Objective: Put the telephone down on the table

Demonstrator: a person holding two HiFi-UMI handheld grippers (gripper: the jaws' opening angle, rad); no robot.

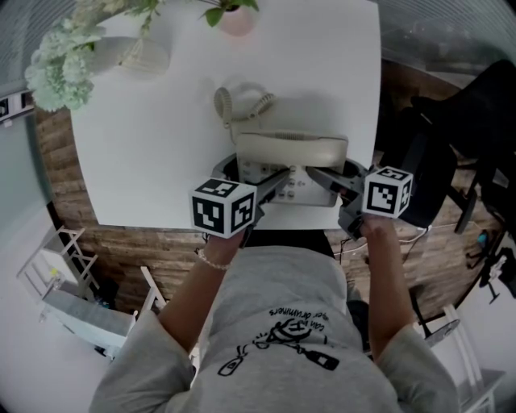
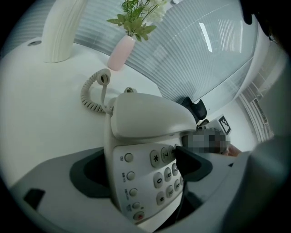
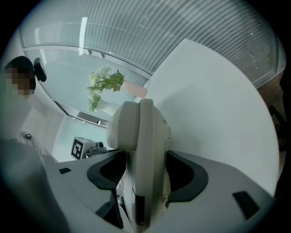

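Note:
The cream telephone (image 1: 294,161) rests on the white table (image 1: 153,145) near its front edge, its handset (image 1: 290,148) on the cradle and its coiled cord (image 1: 242,101) trailing back. My left gripper (image 1: 272,185) is at the phone's left front. In the left gripper view the telephone (image 2: 145,136) shows keypad-up between that gripper's (image 2: 143,170) wide-set jaws, which read as open around it. My right gripper (image 1: 324,176) is at the phone's right end. In the right gripper view the telephone (image 3: 145,150) stands edge-on, and that gripper's (image 3: 148,177) pads press on both its faces.
A white vase of pale flowers (image 1: 60,64) and a pink vase (image 1: 238,20) stand at the table's far side. A black chair (image 1: 476,121) is to the right of the table. Bare tabletop lies left of the phone.

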